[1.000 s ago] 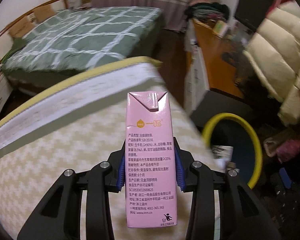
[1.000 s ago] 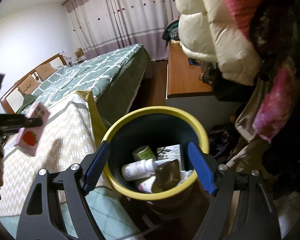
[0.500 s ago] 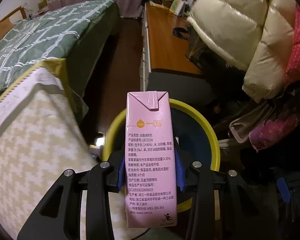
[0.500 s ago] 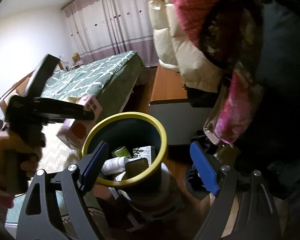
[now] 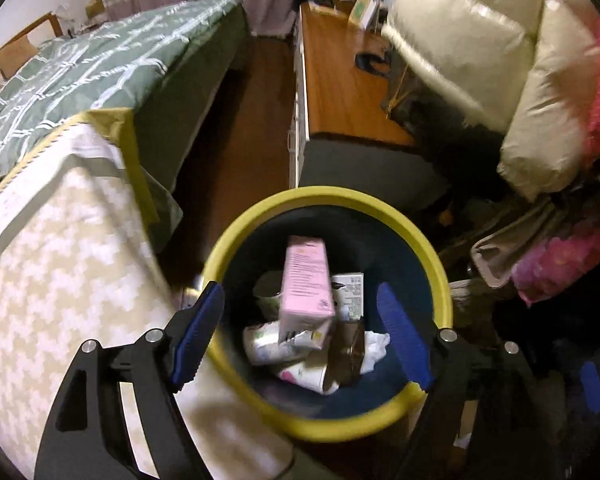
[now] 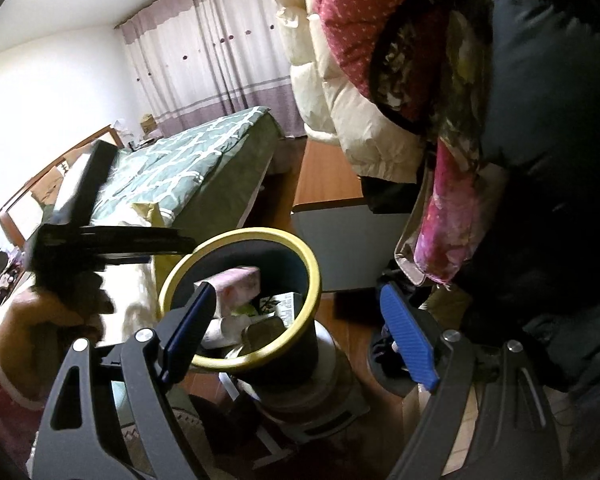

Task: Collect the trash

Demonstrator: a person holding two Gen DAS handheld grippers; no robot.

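The left gripper (image 5: 300,336) was recorded above the yellow-rimmed bin (image 5: 435,264), its jaws opening and wide apart, with nothing touched by the blue pads. The pink milk carton (image 5: 305,284) was seen inside the rim, clear of both pads and apparently dropping, tilted over the rubbish already collected: a white bottle (image 5: 268,340), a small printed box (image 5: 349,292), a brown wrapper (image 5: 345,354) and crumpled tissue (image 5: 373,348).

In the right wrist view the right gripper (image 6: 300,332) was held near the bin (image 6: 311,276), slightly to its right; its jaws stood apart with nothing between them. The carton (image 6: 238,284) was visible there too, below the rim, under the left gripper (image 6: 112,240) held by a hand (image 6: 40,320) at the left.

Progress was judged well advanced for this item: delivery to the bin was effectively done. No loose trash could be made out on the zigzag-patterned cover (image 5: 60,280) at the left or on the floor; what remained could not be told from these views
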